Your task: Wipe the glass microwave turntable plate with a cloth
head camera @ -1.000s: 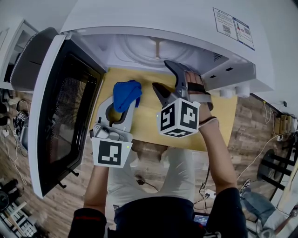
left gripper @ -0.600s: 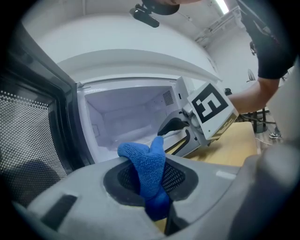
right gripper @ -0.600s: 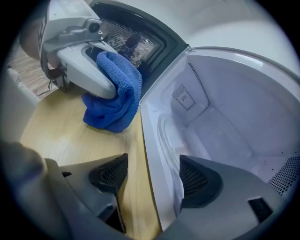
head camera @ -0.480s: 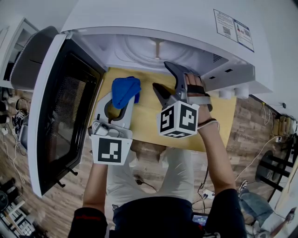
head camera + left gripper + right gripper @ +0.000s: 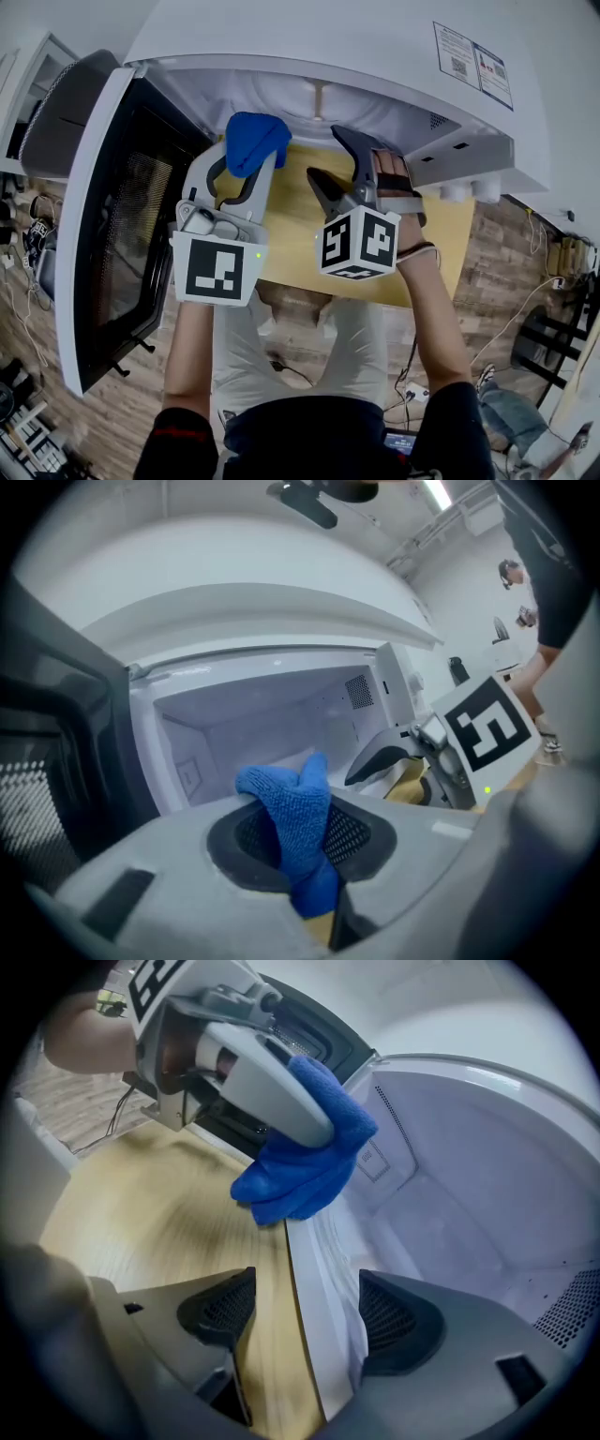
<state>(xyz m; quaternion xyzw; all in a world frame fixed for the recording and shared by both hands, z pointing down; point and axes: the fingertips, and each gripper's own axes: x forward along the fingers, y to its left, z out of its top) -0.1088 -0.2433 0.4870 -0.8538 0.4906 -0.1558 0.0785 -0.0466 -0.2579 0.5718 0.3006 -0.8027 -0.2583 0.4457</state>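
The glass turntable plate lies inside the open white microwave, seen as a pale round disc on the cavity floor. My left gripper is shut on a bunched blue cloth and holds it at the left of the cavity mouth, above the sill. In the left gripper view the blue cloth sticks up between the jaws, with the cavity behind it. My right gripper is open and empty, level with the sill beside the cloth. In the right gripper view its jaws straddle the sill, and the cloth hangs ahead at the left.
The microwave door stands swung open at the left, close to my left gripper. A light wooden tabletop lies in front of the microwave. The control panel and knobs are at the right. The wood floor below holds cables.
My left gripper has carried the blue cloth forward from over the tabletop to the cavity mouth. The right gripper has barely moved.
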